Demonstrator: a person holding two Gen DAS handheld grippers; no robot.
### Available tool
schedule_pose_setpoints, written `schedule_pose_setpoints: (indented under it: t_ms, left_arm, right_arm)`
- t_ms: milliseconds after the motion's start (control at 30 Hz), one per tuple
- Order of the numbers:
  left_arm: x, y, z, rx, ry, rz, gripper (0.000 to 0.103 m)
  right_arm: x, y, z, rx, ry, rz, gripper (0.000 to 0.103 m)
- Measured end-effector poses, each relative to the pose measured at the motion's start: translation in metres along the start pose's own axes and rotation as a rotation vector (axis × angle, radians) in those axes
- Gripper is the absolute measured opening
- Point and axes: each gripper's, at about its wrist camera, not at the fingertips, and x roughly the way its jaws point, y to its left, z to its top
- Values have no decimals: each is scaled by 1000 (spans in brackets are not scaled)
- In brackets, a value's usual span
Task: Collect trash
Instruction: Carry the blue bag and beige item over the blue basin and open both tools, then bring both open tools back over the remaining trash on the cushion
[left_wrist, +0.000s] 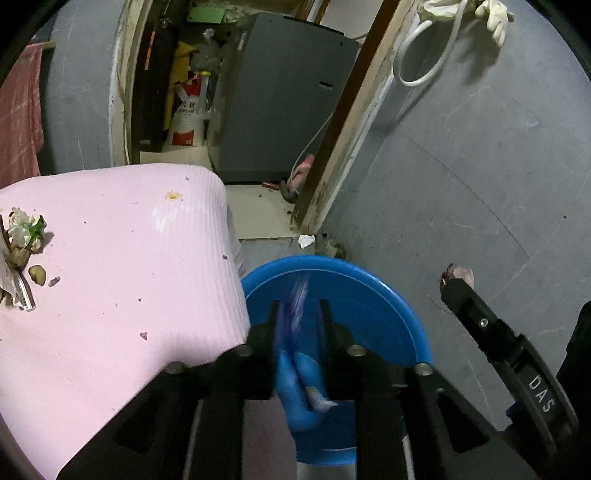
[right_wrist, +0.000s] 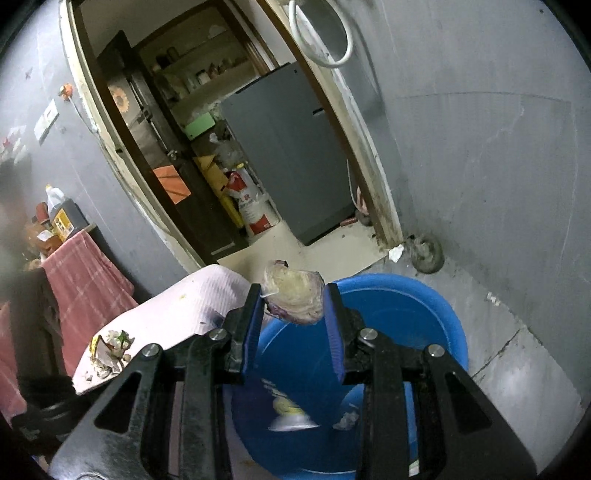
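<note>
Right now the right tongs (right_wrist: 293, 306) are closed on a pale, crumpled wad of trash (right_wrist: 293, 297), with purple scraps on its underside, held above the near rim of the blue basin (right_wrist: 448, 325) that stands on the floor beside the pink-covered bench (right_wrist: 192, 299). Scraps already lie in the basin's bottom. To do the drop well, I would carry the wad a little further forward so it hangs over the basin's middle, not its edge, then part the pads fully and give it a moment to fall clear, since soft, damp waste may cling to 1 blue pad.

From the left wrist view, the left tongs (left_wrist: 299, 325) stand narrowly apart over the same basin (left_wrist: 406, 314), and a blurred blue-white streak (left_wrist: 297, 302) shows between them; whether that is falling trash or motion blur is unclear, and I see nothing firmly gripped.

Further left, on the bench top (left_wrist: 122, 258), a heap of leftovers (left_wrist: 24, 243) remains: white crumpled bits, a green scrap, 2 or so brownish lumps, with small purple flecks scattered around. That heap looks like the next target.

Beyond, a crumpled white tissue (left_wrist: 306, 240) lies on the floor by the door frame, still uncollected.
</note>
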Motion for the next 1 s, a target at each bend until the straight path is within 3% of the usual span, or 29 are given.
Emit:
schedule_pose_setpoints:
  t_ms: [67, 267, 533, 667, 833, 1000]
  left_arm:
    - [-2, 3, -1, -6, -8, -2, 31]
    - [-4, 17, 2, -33, -14, 22, 32]
    - [-23, 33, 2, -54, -56, 75, 42]
    - [-37, 43, 0, -55, -91, 96, 52]
    - [-58, 53, 1, -56, -139, 114, 55]
    - [-89, 66, -3, -52, -240, 133, 71]
  right_arm:
    - [1, 0, 0, -2, 2, 0, 33]
    - [4, 0, 0, 3, 24, -2, 34]
    - [8, 0, 0, 10, 45, -5, 37]
    - [8, 3, 1, 9, 35, 1, 46]
    - [4, 14, -2, -7, 5, 25, 58]
    - [-6, 31, -2, -42, -46, 71, 78]
